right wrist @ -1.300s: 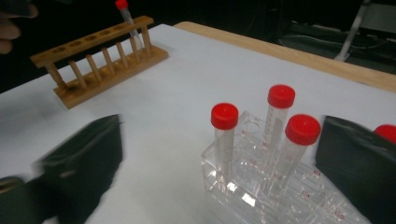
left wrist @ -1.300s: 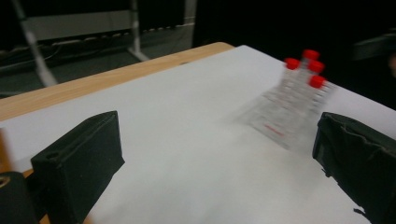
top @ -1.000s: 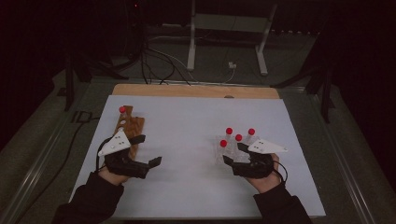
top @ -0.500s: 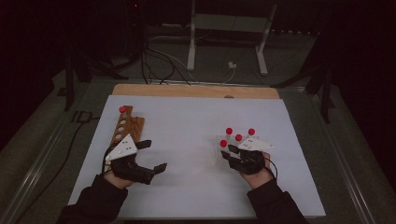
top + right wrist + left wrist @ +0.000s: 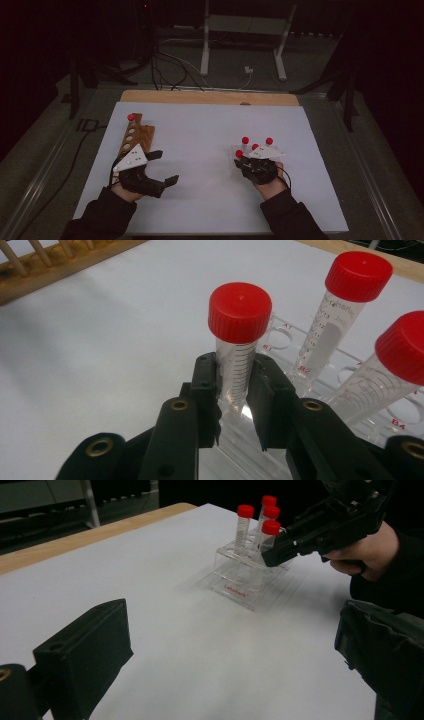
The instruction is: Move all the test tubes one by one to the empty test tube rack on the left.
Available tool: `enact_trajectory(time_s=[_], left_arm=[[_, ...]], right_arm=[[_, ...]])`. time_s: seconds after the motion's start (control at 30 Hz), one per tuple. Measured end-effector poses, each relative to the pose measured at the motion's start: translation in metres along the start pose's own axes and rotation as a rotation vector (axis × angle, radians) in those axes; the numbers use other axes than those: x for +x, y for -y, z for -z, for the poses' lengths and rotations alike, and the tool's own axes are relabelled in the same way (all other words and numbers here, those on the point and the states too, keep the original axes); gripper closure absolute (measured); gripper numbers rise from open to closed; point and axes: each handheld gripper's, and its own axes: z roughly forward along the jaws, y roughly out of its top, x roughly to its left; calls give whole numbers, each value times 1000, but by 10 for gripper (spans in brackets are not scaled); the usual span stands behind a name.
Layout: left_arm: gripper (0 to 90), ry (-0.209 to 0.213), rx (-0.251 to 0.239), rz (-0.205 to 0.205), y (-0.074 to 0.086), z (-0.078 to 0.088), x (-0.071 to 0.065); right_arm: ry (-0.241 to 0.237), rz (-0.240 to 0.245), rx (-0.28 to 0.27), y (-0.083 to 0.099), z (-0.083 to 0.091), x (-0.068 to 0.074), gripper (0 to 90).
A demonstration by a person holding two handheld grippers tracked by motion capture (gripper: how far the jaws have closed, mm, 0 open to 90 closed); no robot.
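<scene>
White paper covered the counter (image 5: 210,150). At 3 o'clock, the right gripper (image 5: 235,390), jaws just closed, clamped a red-capped tube (image 5: 239,340) in the clear rack (image 5: 240,582). At 9 o'clock, the left gripper (image 5: 162,167) stood open.

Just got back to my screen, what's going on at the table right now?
The right gripper has just closed on a red-capped tube standing in the clear rack, beside three other capped tubes. The left gripper waits open over the white mat, next to the wooden rack, which has one red-capped tube at its far end.
</scene>
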Motion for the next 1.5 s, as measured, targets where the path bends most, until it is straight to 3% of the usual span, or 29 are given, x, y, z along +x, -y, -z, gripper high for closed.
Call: enact_trajectory(time_s=[0.4,0.8,1.1,1.3,1.5], left_arm=[[23,9,20,8,3,-3,2],[23,20,33,17,5,-5,4],[23,39,32,7,1,-5,0],[23,65,27,-9,-4,-4,-7],[23,91,18,-23,-8,-5,-14]], right_arm=[[9,-2,7,-3,3,1,753],[15,27,-66,-18,28,3,754],[21,69,-123,-29,48,14,753],[-30,98,-144,-35,53,29,753],[-92,123,-128,-34,49,43,753]])
